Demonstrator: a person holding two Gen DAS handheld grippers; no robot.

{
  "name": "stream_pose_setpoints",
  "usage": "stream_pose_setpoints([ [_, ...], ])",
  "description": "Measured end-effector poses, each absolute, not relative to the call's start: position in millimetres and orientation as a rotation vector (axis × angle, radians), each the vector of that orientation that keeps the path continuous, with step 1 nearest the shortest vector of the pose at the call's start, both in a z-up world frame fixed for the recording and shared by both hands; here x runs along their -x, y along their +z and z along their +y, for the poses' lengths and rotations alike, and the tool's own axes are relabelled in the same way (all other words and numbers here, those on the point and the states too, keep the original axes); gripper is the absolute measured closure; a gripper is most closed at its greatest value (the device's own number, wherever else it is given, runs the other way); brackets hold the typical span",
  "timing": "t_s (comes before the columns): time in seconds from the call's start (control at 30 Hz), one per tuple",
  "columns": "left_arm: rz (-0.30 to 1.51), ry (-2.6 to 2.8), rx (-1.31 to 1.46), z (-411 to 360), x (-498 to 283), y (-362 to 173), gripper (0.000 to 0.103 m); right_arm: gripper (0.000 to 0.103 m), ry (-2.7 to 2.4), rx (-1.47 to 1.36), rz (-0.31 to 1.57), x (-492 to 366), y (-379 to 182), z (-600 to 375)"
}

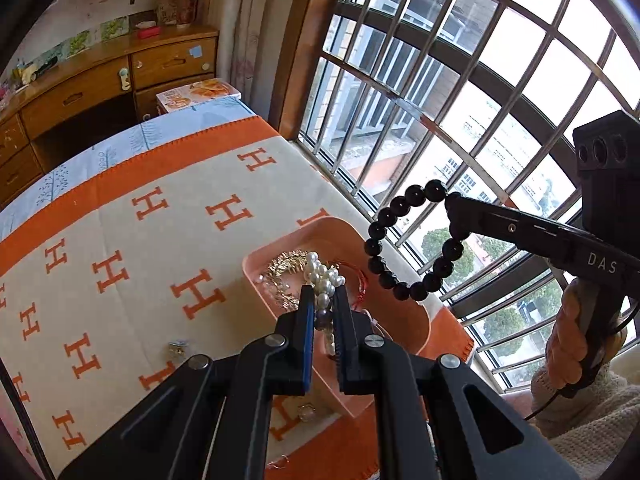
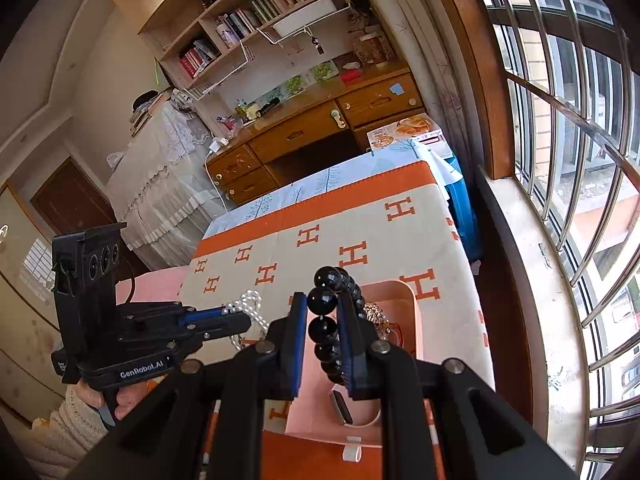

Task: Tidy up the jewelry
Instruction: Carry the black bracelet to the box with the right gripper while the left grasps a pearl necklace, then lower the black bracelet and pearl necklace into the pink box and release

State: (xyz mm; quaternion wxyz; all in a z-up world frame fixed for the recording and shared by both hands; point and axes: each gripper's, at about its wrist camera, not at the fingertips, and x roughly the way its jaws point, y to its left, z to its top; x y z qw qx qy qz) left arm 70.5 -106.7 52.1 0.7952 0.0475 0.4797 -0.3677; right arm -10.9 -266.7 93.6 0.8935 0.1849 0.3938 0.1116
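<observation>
The left tool [image 1: 324, 300] is clamped on a white pearl string [image 1: 322, 276], which hangs down toward the pink tray [image 1: 400, 320] right under it. The right tool [image 2: 322, 316] is clamped on a black bead bracelet [image 1: 412, 248], held up in the air beside the tray, on the window side. The tray already holds gold and red jewelry. I think both pieces only need to go straight down, and the pearls are nearer. The tray sits on a desk with an orange "H" cloth [image 1: 160, 240], next to a barred window [image 1: 480, 80].
</observation>
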Motion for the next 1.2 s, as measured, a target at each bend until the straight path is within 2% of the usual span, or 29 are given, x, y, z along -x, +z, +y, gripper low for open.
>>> stream_pose_setpoints([
  [0.3,1.098,-0.659,-0.238,-133.9,-62.9,-11.1,0.096,0.088,0.221,-0.388,0.857,18.0,77.2,-270.7],
  [0.43,1.099,-0.690,-0.231,-133.4,-51.5,-21.0,0.088,0.088,0.228,-0.387,0.876,14.7,69.0,-269.5],
  [0.47,1.091,-0.698,-0.225,-131.6,-48.9,-20.0,0.082,0.088,0.232,-0.386,0.880,14.0,67.1,-268.2],
  [0.53,1.070,-0.679,-0.222,-128.2,-41.4,-16.5,0.059,0.088,0.246,-0.389,0.889,12.2,63.3,-265.7],
  [0.57,1.049,-0.644,-0.230,-125.2,-37.3,-14.3,0.031,0.088,0.255,-0.391,0.893,11.3,61.5,-264.5],
  [0.6,1.018,-0.603,-0.237,-120.8,-33.0,-12.4,0.023,0.088,0.263,-0.391,0.896,9.7,60.7,-262.7],
  [0.77,0.955,-0.527,-0.261,-96.0,-16.8,-4.4,0.022,0.088,0.312,-0.389,0.915,3.0,57.0,-249.6],
  [1.0,0.981,-0.441,-0.210,-63.2,-16.6,-9.7,0.023,0.088,0.394,-0.391,0.947,-4.2,47.6,-222.1],
  [1.2,0.960,-0.391,-0.187,-45.2,-18.3,-10.6,0.022,0.088,0.279,-0.347,1.115,-17.2,4.6,-217.2],
])
